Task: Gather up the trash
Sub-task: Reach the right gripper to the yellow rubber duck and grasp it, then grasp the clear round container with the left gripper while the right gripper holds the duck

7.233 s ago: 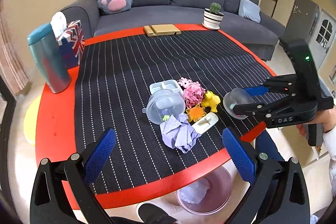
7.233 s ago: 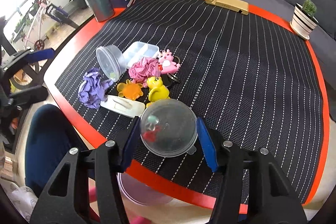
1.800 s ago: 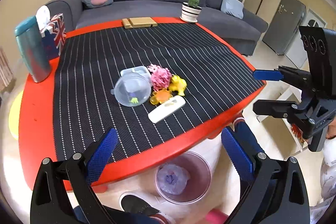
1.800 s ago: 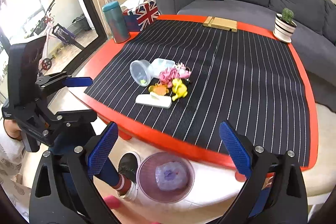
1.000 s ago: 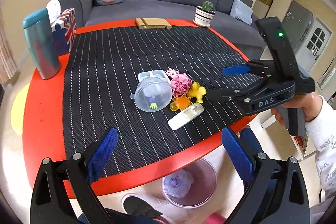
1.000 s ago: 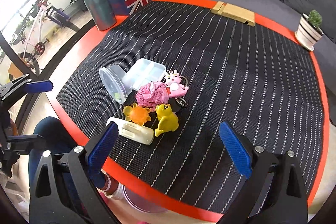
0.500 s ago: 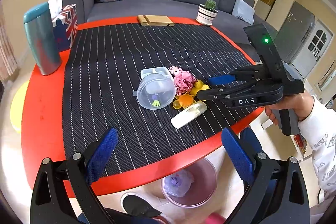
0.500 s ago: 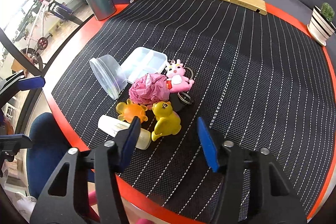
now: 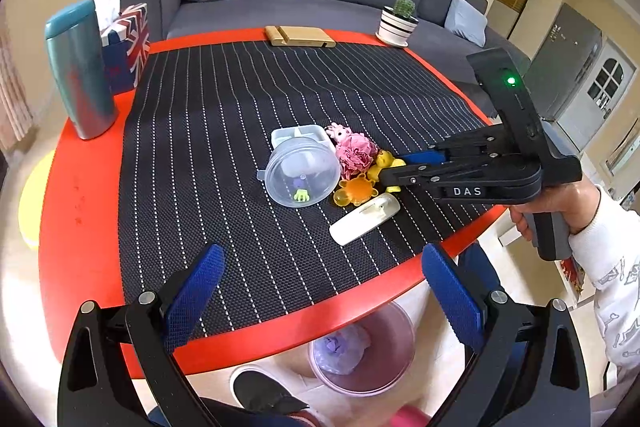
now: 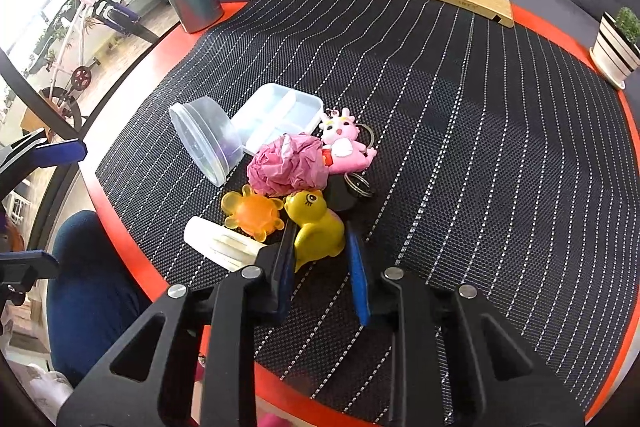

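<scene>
A cluster lies on the black striped mat: a yellow rubber duck point(image 10: 316, 223), a pink crumpled paper ball point(image 10: 288, 167), an orange toy point(image 10: 252, 213), a white plastic piece point(image 10: 224, 241), a clear round tub point(image 10: 206, 139), a clear lidded box point(image 10: 276, 115) and a pink keychain figure point(image 10: 344, 143). My right gripper point(image 10: 320, 247) has its fingers closed in around the duck's rear, touching both sides. In the left wrist view it point(image 9: 390, 167) reaches in from the right at the duck point(image 9: 382, 163). My left gripper point(image 9: 320, 291) is open and empty above the table's near edge.
A pink trash bin point(image 9: 362, 347) holding purple paper stands on the floor below the red table edge point(image 9: 280, 327). A teal tumbler point(image 9: 80, 67), a Union Jack tissue box point(image 9: 124, 47), a wooden stand point(image 9: 300, 37) and a potted cactus point(image 9: 398, 21) stand around the table's rim.
My right gripper moved down and forward into the cluster and narrowed from wide open to closed around the yellow duck. My left gripper stayed open near the table edge.
</scene>
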Action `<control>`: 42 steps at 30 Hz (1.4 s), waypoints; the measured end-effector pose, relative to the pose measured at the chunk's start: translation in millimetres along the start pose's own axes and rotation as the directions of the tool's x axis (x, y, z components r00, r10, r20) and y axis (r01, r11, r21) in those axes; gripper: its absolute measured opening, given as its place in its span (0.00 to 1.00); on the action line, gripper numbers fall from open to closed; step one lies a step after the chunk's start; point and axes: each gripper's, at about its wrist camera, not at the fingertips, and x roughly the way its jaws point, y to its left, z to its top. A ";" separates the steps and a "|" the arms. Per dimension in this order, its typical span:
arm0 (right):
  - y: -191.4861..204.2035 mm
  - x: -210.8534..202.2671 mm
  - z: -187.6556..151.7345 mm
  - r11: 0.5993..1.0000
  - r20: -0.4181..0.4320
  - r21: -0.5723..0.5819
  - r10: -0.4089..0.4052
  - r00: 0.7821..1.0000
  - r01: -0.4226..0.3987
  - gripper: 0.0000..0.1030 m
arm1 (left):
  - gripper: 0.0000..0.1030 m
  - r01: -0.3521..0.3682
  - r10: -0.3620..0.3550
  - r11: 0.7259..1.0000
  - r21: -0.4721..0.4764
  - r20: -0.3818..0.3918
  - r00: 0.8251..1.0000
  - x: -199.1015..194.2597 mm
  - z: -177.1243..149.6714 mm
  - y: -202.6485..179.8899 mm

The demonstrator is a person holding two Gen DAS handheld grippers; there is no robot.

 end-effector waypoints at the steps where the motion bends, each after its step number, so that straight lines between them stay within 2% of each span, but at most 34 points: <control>1: -0.3 -1.2 0.1 1.000 0.004 0.002 -0.001 1.000 0.001 0.23 | 0.92 0.000 0.000 1.000 0.000 0.000 1.000 0.5 0.8 0.1; 11: -3.9 -25.6 0.2 0.999 0.051 0.034 -0.010 0.999 0.009 0.23 | 0.92 -0.015 0.015 0.999 0.029 -0.003 1.000 10.5 18.9 -0.7; 18: -7.0 -37.2 -4.0 0.999 0.065 0.045 -0.020 0.998 0.017 0.23 | 0.92 -0.022 0.024 0.999 0.034 -0.036 0.999 25.8 34.5 1.6; 28: -14.0 -44.6 -11.7 0.998 0.076 0.062 -0.029 0.997 0.024 0.23 | 0.92 -0.040 0.038 0.999 -0.023 -0.111 0.993 61.3 52.2 15.1; 37: -19.6 -45.3 -15.6 0.997 0.076 0.074 -0.030 0.997 0.024 0.23 | 0.92 -0.032 0.019 0.995 -0.094 -0.136 0.990 83.6 53.7 21.8; 38: -20.1 -45.3 -15.8 0.997 0.076 0.075 -0.030 0.997 0.024 0.23 | 0.90 -0.033 0.019 0.995 -0.099 -0.138 0.990 85.0 53.2 21.7; 42: -20.2 -45.7 -15.7 0.997 0.079 0.076 -0.028 0.997 0.022 0.23 | 0.67 -0.037 0.020 0.993 -0.108 -0.152 0.988 91.2 51.6 23.1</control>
